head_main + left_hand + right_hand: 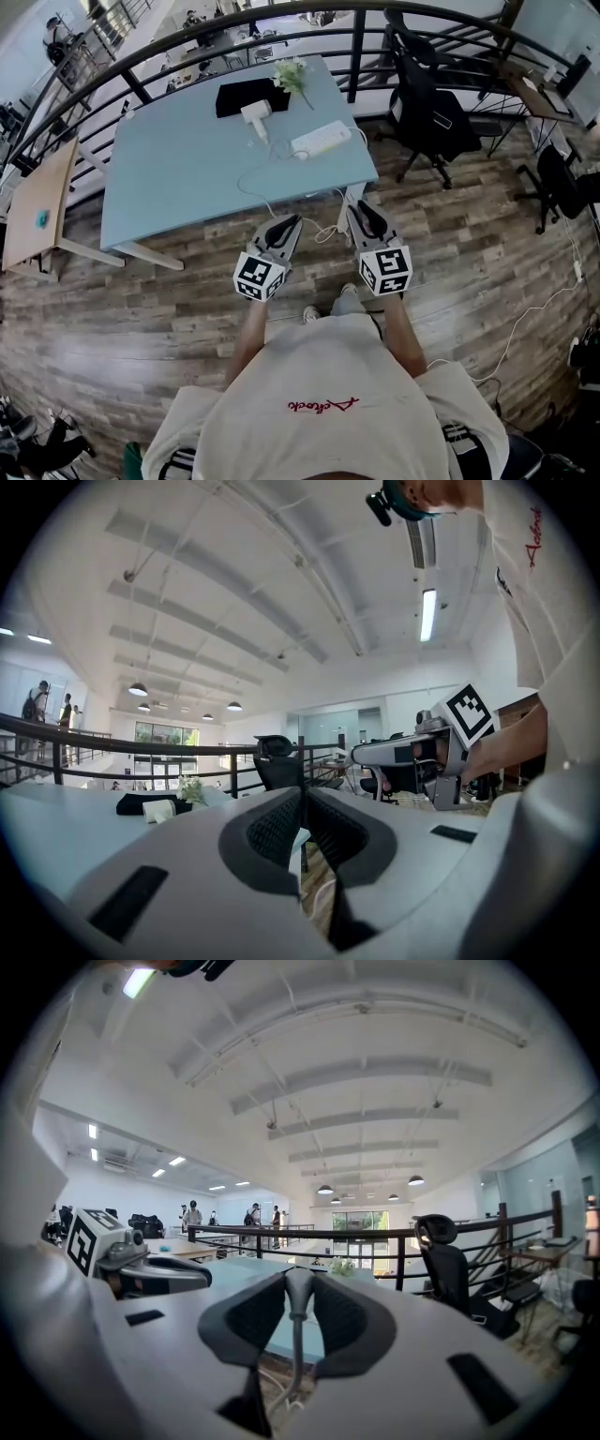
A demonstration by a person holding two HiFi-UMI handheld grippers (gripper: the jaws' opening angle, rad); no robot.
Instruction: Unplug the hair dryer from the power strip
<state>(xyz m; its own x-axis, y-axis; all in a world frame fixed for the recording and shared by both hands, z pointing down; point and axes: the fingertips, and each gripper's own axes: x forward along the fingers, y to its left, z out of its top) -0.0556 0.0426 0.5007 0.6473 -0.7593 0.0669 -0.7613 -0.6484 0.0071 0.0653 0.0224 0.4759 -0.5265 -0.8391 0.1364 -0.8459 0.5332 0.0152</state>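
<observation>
On the light blue table (178,178) a white hair dryer (255,113) lies at the far side. A thin cord runs from it toward the white power strip (321,139). Both grippers hover over the wooden floor, short of the table's near edge. My left gripper (289,221) (303,799) is shut with nothing between its jaws. My right gripper (359,208) (298,1288) is shut on the end of a white cord (295,1354), which hangs down from its jaws. That white cord (326,232) trails off the table edge; I cannot tell which device it belongs to.
A black cloth (251,97) and a small bunch of flowers (291,73) lie behind the dryer. A black railing (356,42) curves behind the table, with black office chairs (427,108) to the right. A wooden desk (37,202) stands at the left.
</observation>
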